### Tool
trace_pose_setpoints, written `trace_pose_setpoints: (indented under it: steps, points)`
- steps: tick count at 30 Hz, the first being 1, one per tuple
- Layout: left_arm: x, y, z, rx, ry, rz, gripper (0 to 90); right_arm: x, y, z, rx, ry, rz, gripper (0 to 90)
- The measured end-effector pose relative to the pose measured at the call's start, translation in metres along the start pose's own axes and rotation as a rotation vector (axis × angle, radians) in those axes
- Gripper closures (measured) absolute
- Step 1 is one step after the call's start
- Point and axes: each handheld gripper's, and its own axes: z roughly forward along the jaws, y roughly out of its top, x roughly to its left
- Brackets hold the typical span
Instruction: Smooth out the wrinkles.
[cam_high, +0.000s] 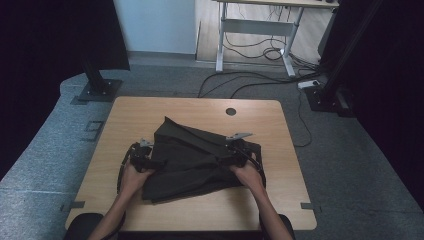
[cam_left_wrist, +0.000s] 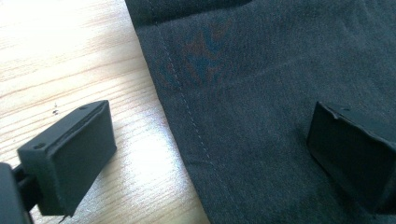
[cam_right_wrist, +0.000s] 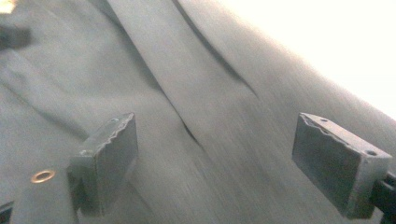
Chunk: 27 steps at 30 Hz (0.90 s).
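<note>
Left tongs (cam_left_wrist: 205, 154) spread wide, nothing pinched: one jaw over bare wood, the other over dark cloth, the stitched hem of the garment (cam_left_wrist: 280, 93) running up between them. Seen from above, left tongs (cam_high: 150, 161) at the garment's (cam_high: 192, 160) left edge, hand (cam_high: 131, 175) just behind.

Right tongs (cam_right_wrist: 215, 158) likewise spread, hanging clear above folds and creases of the same cloth, no pad pressing on it; picture blurred. A small brass eyelet (cam_right_wrist: 43, 176) at lower left, beside one jaw. From above, right tongs (cam_high: 226, 159) over the garment's right part, hand (cam_high: 246, 175) trailing.

Garment dark, rumpled, spread in a rough fan near the middle of the light wooden counter (cam_high: 150, 112), a pointed corner reaching toward the far side. Round hole (cam_high: 230, 111) in the counter beyond it, well apart.
</note>
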Motion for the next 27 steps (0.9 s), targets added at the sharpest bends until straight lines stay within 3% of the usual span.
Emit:
trace_pose_setpoints:
  steps: [6, 10, 14, 17, 27]
  points:
    - [0.000, -0.001, -0.001, -0.002, -0.013, 0.004, 1.1, 0.008, 0.018, 0.031, 0.022, 0.017, -0.002, 13.7]
    - [-0.001, -0.001, 0.000, 0.004, -0.015, 0.021, 0.7, 0.006, 0.007, 0.052, 0.050, 0.001, -0.018, 13.6]
    - [-0.002, 0.000, 0.000, 0.007, -0.008, 0.025, 0.7, 0.010, -0.006, 0.061, 0.011, -0.035, -0.087, 12.4]
    - [-0.004, 0.000, 0.001, 0.006, -0.008, 0.031, 1.3, 0.011, -0.010, 0.060, -0.015, -0.038, -0.074, 12.6]
    - [-0.018, 0.006, -0.006, 0.027, -0.027, 0.021, 36.4, 0.012, -0.012, 0.060, -0.023, -0.050, -0.060, 12.6]
